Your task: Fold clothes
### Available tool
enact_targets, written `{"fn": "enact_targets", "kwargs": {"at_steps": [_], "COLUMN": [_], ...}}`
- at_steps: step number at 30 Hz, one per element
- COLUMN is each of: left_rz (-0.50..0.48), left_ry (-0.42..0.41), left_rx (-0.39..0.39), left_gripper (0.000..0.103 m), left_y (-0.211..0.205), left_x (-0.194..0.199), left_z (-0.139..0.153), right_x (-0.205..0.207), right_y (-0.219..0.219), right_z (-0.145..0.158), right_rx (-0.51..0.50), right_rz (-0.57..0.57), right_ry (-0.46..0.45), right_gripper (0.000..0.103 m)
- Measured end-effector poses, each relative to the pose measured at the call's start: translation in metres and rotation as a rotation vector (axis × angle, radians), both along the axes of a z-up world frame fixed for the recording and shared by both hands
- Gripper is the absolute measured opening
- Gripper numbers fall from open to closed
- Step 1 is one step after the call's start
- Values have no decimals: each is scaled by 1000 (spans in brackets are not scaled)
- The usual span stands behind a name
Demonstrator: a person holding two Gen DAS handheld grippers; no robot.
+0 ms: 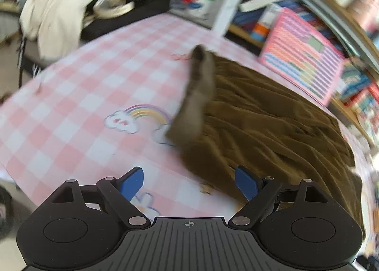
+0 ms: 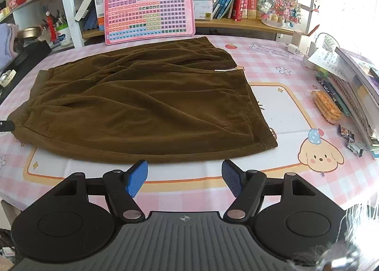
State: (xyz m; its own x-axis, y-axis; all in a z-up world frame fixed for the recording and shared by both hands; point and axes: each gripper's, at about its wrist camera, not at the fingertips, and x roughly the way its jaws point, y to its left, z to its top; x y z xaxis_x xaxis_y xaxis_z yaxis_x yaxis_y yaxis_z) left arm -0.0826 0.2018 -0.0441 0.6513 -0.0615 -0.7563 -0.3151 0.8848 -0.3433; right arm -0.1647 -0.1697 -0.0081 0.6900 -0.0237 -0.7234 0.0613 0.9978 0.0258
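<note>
Brown velvety shorts [image 2: 142,102] lie spread flat on the pink checked table cover [image 2: 272,62], waistband to the left, leg hems to the right. My right gripper [image 2: 184,176] is open and empty, just in front of the near hem. In the left wrist view the shorts [image 1: 272,124] lie to the right, and the waistband edge [image 1: 196,95] looks lifted and blurred. My left gripper [image 1: 189,183] is open and empty at the garment's near corner.
A pink keyboard toy [image 2: 149,12] leans on the bookshelf behind the shorts. Books, a snack pack [image 2: 327,105] and small items crowd the right edge. A cream garment [image 1: 52,17] and dark items lie beyond the table's left end.
</note>
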Motion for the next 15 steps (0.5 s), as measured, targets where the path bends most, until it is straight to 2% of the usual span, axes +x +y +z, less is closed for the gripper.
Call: {"fn": "enact_targets", "kwargs": {"at_steps": [7,9,10,11,12,13,14,15], "left_rz": [126,164,177,190,184,178,171,165], "left_ry": [-44,-52,-46,-39,-38,-36,-35,-33], "left_rx": [-195,-248,-278,-307,-287,-267,-247,-227], "left_gripper": [83,74,63,58,53,33,19,16], "left_y": [30,34,34,34,33,32,31,30], "left_x": [25,33,38,42,42,42,42,42], "left_z": [-13,-16,-17,-19,-18,-17,-17,-16], "right_x": [-7,-9,-10,-11,-12,-12,-12,-13], "right_y": [2,2,1,1,1,0,0,1], "right_z": [2,3,3,3,3,3,3,3], "right_rx": [-29,-34,-35,-36,-37,-38,-38,-39], "right_rz": [-44,-54,-60,-66,-72,-76,-79,-79], "right_ry": [3,3,4,4,4,4,5,5], "right_gripper": [67,67,67,67,67,67,67,67]}}
